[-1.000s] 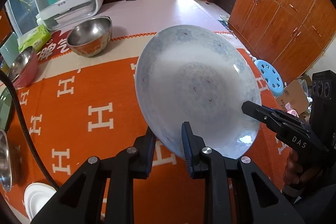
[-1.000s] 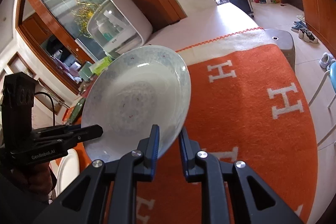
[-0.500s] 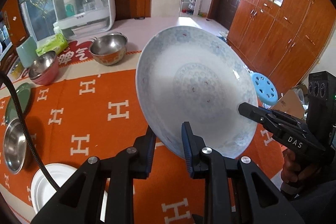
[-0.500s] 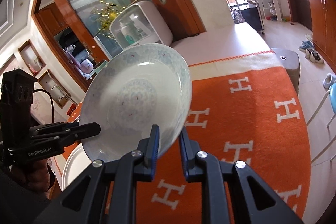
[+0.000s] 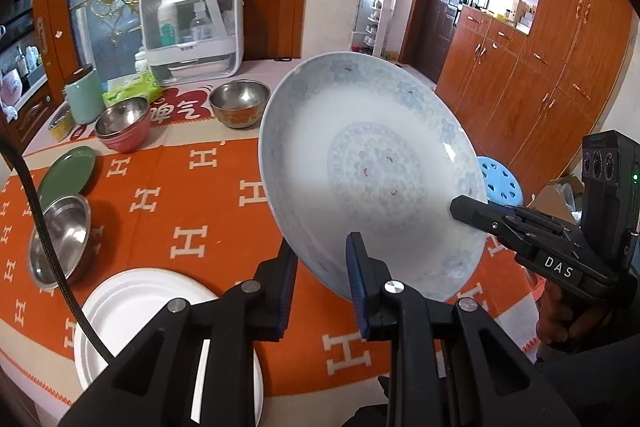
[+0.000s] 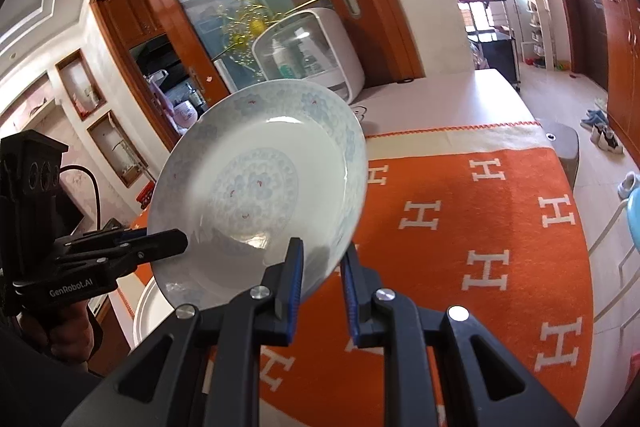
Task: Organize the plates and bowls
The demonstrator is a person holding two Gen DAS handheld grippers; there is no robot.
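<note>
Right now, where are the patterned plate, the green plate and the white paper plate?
patterned plate (image 5: 372,167), left wrist view, its flowered centre.
green plate (image 5: 68,171), left wrist view, its flat middle.
white paper plate (image 5: 136,311), left wrist view, its bare middle.

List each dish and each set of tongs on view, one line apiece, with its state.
Patterned plate: lifted off the table, tilted, gripped at its rim from two sides.
Left tongs: shut on the patterned plate.
Right tongs: shut on the patterned plate.
White plate: flat on the orange cloth, empty.
Green plate: flat, empty.
Three steel bowls: upright, empty.
</note>
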